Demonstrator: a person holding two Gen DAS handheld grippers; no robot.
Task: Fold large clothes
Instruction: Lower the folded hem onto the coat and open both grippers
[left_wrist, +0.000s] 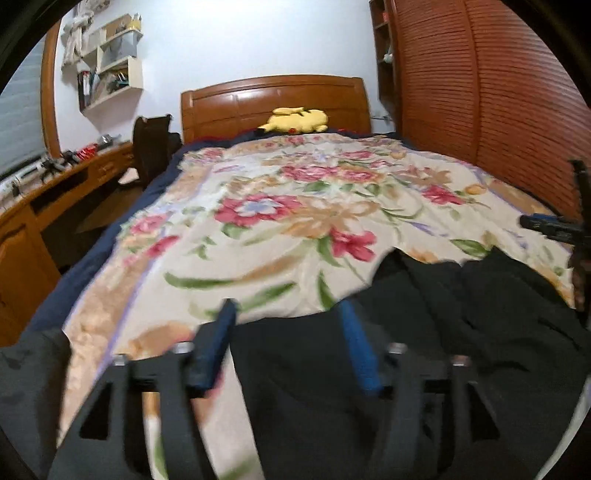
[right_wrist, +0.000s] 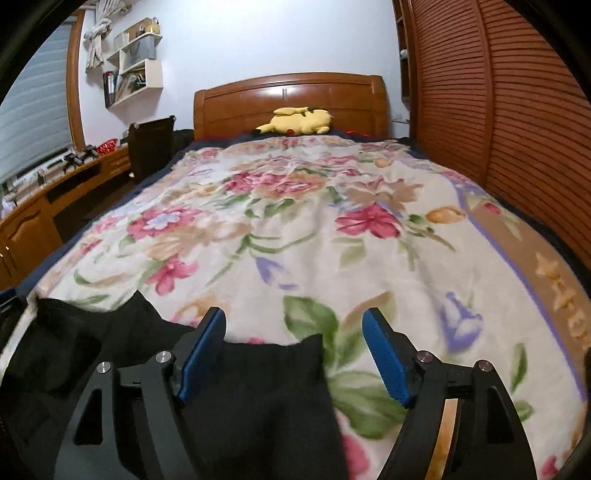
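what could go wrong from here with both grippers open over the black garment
The black garment lies bunched and creased on the floral blanket, so a fold may set unevenly. The open left gripper and right gripper may pinch the blanket along with the cloth.

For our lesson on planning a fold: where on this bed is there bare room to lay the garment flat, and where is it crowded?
Free: the floral blanket from the black garment up to the yellow plush toy at the headboard, and its right side along the slatted wardrobe. Crowded: the near edge, where the garment lies bunched between the open left gripper and right gripper.
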